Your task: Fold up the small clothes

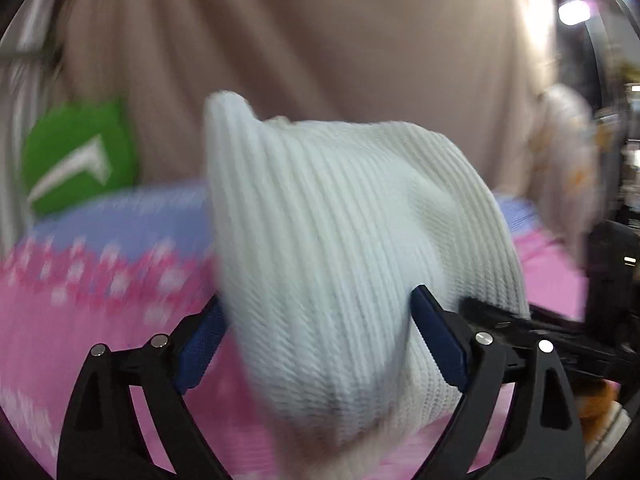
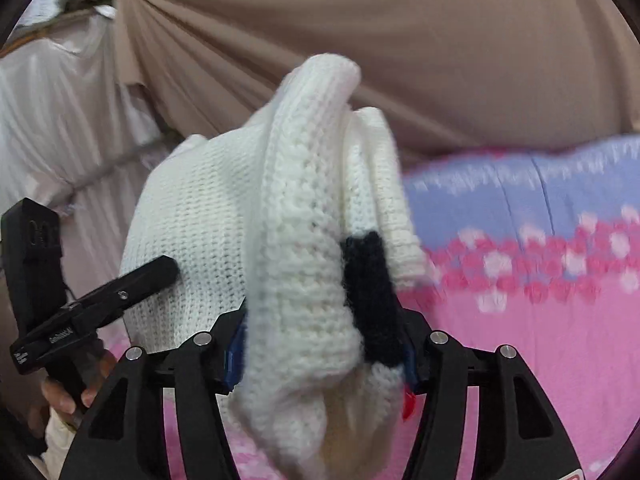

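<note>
Left gripper (image 1: 320,332) clamps a bunched white knit garment (image 1: 340,248) between its blue pads (image 1: 440,344). Right gripper (image 2: 320,348) likewise pinches the same garment (image 2: 296,240), held raised above the pink-and-lilac patterned blanket (image 2: 540,300). Beige curtain (image 1: 320,32) hangs beyond.

White knit garment (image 2: 304,216) between right claw (image 2: 320,344) fingers

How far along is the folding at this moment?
Done: nothing looks finished; no folded piece is visible. In hand: the white knit is bunched and held up off the pink blanket, the left gripper and right gripper each with jaws closed on it. Left: laying it flat and folding it.
</note>
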A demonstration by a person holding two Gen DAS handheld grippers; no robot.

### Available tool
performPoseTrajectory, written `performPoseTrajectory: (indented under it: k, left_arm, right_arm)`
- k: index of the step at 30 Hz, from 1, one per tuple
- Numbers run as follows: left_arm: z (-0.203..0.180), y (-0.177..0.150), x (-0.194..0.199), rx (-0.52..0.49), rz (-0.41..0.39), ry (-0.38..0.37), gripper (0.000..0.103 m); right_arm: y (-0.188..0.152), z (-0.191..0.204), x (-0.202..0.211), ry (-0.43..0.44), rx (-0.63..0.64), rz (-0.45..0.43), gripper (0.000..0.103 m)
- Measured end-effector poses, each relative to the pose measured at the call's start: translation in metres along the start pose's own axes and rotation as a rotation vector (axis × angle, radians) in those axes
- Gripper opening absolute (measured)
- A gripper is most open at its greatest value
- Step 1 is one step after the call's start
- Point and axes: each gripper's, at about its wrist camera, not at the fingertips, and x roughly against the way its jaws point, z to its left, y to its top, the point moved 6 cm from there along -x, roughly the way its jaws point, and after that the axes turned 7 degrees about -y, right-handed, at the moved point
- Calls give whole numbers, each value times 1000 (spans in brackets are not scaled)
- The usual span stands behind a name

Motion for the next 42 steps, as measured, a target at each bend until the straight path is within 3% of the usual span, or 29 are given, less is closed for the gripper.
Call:
performPoseTrajectory:
  k: [1, 2, 4, 6, 8, 10, 13, 16, 18, 19, 20, 23, 27, 30, 33, 34, 36, 38, 40, 42]
  left_arm:
    - [16, -14, -17, 29, 56, 36, 74]
    - [32, -30, -29, 74, 111, 22, 71]
    - [49, -37, -27, 174, 90, -79, 75]
    - [60, -31, -20, 247, 57, -134, 82]
    - [61, -23, -24, 280, 47, -190, 93]
    - [61, -19, -35, 310, 72, -234, 95]
    - [60, -26, -66, 328, 140, -259, 95]
    - [60, -36, -90, 370, 188, -283, 95]
    - [57, -38, -98, 389, 186, -310, 89]
    - [54, -36, -97, 370, 180, -303, 78]
    - [50, -31, -95, 342, 172, -295, 69]
    - [34, -6, -78, 256, 98, -286, 53]
    - [4, 27, -50, 144, -35, -346, 52]
    - [-3, 22, -65, 101, -5, -308, 55]
    - [13, -18, -113, 107, 139, -151, 64]
    - [20, -25, -113, 133, 120, -152, 69]
    - [28, -28, -102, 210, 117, -225, 69]
    - [34, -28, -92, 231, 113, -228, 71]
    - [38, -28, -88, 235, 112, -228, 76]
    - [45, -30, -93, 288, 130, -263, 81]
  right_arm:
    - [-12, -8, -12, -57, 1, 21, 48]
    - [-22, -13, -15, -38, -11, 32, 49]
    - [-23, -17, -8, 18, -37, 30, 49]
    - [-9, -13, -1, 19, -16, 4, 58]
    - [6, -6, -2, 30, 8, -10, 76]
    - [12, 2, -16, 43, 34, 18, 82]
    - [17, 3, -47, 7, 61, 62, 83]
    - [8, -5, -88, 68, -25, 185, 85]
    - [7, -5, -96, 100, -45, 200, 73]
    - [11, -2, -92, 122, -36, 184, 57]
    - [15, 2, -84, 124, -15, 148, 48]
    - [33, 15, -49, 136, 14, 21, 37]
    - [56, 20, 7, 134, 44, -187, 25]
    - [58, -2, -7, 81, 22, -140, 26]
    - [26, -36, -67, 32, -21, 89, 31]
    - [17, -42, -71, 80, -65, 111, 41]
    - [26, -43, -56, 132, -97, 96, 49]
    - [36, -44, -48, 110, -81, 65, 73]
    - [40, -46, -55, 89, -82, 92, 83]
    - [29, -44, -77, 130, -99, 188, 83]
